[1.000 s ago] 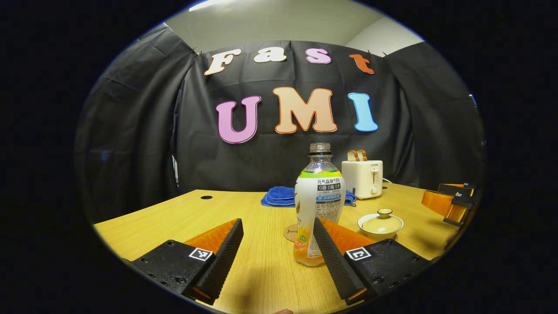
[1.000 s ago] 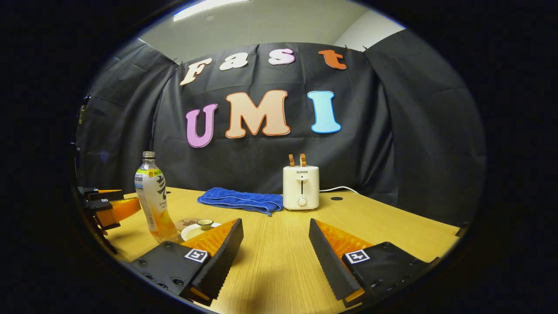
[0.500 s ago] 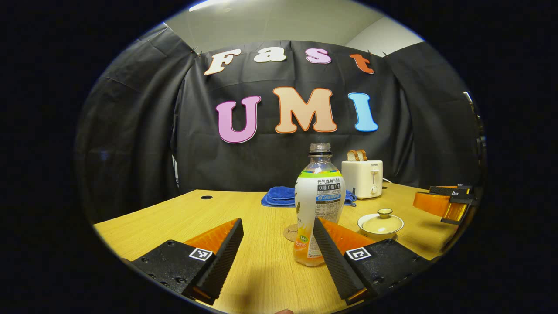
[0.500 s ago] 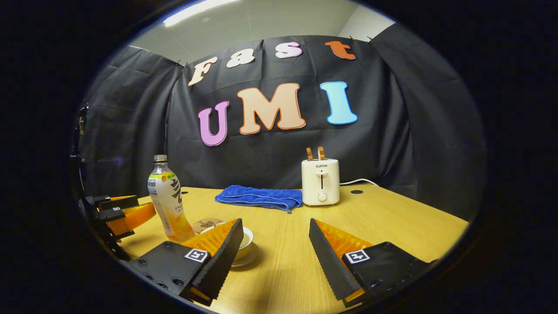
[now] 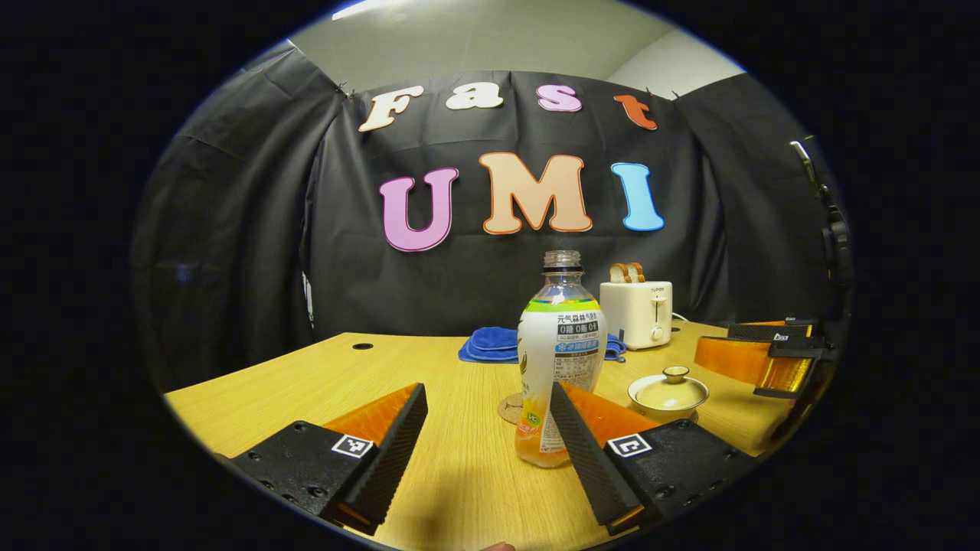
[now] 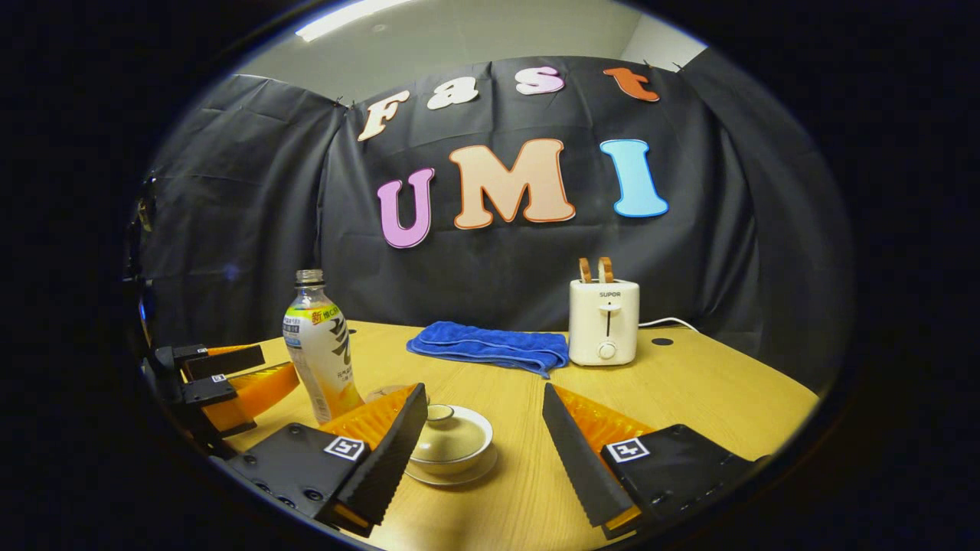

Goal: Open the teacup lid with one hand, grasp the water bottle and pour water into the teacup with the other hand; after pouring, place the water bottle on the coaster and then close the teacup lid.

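Observation:
An uncapped water bottle (image 5: 561,344) with orange drink in its bottom stands on the wooden table, just beyond the right finger of my left gripper (image 5: 486,389), which is open and holds nothing. A round coaster (image 5: 510,408) lies behind the bottle. To the right sits the lidded cream teacup (image 5: 668,392). In the right gripper view the teacup (image 6: 453,438), on its saucer, sits close ahead of my open right gripper (image 6: 483,390), partly behind its left finger. The bottle (image 6: 321,352) and my left gripper (image 6: 245,371) are further left.
A white toaster (image 6: 603,321) with toast and a folded blue towel (image 6: 490,347) stand at the back of the table (image 6: 689,383). My right gripper (image 5: 754,353) reaches in from the right edge of the left gripper view. Black cloth walls the booth.
My right gripper has swung left and moved in toward the teacup, which now sits close before its fingers. My left gripper and the bottle have stayed put.

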Motion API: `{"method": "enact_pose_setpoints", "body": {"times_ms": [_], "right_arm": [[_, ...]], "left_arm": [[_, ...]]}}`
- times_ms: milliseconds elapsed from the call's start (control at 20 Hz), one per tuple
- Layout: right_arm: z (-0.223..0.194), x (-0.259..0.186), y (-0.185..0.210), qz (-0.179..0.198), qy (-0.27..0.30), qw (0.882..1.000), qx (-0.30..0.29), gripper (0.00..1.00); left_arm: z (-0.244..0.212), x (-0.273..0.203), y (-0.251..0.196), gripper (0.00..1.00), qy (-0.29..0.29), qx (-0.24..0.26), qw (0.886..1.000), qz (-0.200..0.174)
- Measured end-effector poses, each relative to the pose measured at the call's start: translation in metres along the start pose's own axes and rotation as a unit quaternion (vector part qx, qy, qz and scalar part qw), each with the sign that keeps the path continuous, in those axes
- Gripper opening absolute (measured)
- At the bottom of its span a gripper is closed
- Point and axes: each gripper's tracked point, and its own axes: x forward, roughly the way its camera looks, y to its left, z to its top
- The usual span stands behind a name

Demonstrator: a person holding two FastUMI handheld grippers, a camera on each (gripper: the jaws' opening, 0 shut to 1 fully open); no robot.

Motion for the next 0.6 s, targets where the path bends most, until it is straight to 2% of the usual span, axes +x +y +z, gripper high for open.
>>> {"method": "enact_pose_setpoints", "body": {"times_ms": [50, 100, 150, 250, 300, 350, 500, 550, 600], "right_arm": [[0.000, 0.003, 0.003, 0.002, 0.002, 1.000, -0.002, 1.00], [-0.001, 0.006, 0.005, 0.004, 0.004, 1.000, -0.004, 0.94], [-0.003, 0.009, 0.008, 0.007, 0.008, 1.000, -0.007, 0.94], [-0.007, 0.013, 0.013, 0.011, 0.015, 1.000, -0.010, 1.00], [-0.009, 0.015, 0.015, 0.013, 0.019, 1.000, -0.012, 0.94], [-0.011, 0.018, 0.017, 0.015, 0.022, 1.000, -0.015, 0.97], [-0.015, 0.023, 0.026, 0.024, 0.028, 0.999, -0.023, 0.97], [-0.015, 0.024, 0.027, 0.026, 0.028, 0.999, -0.025, 0.92], [-0.016, 0.025, 0.029, 0.027, 0.030, 0.999, -0.028, 0.94]], "left_arm": [[0.000, 0.000, 0.000, 0.94, 0.000, 0.000, 1.000, 0.000], [0.000, 0.000, 0.000, 0.94, 0.000, 0.000, 1.000, 0.000], [0.000, 0.000, 0.000, 0.94, 0.000, 0.000, 1.000, 0.000], [0.001, -0.001, 0.000, 0.94, 0.000, 0.000, 1.000, 0.000], [0.000, 0.000, 0.000, 0.95, 0.000, 0.000, 1.000, 0.000], [0.000, 0.000, 0.000, 0.94, 0.000, 0.000, 1.000, 0.000], [0.000, 0.000, 0.000, 0.95, 0.001, 0.000, 1.000, 0.000], [0.000, -0.001, 0.000, 0.94, 0.000, 0.000, 1.000, 0.000], [0.000, -0.001, 0.000, 0.94, 0.001, 0.000, 1.000, 0.000]]}}
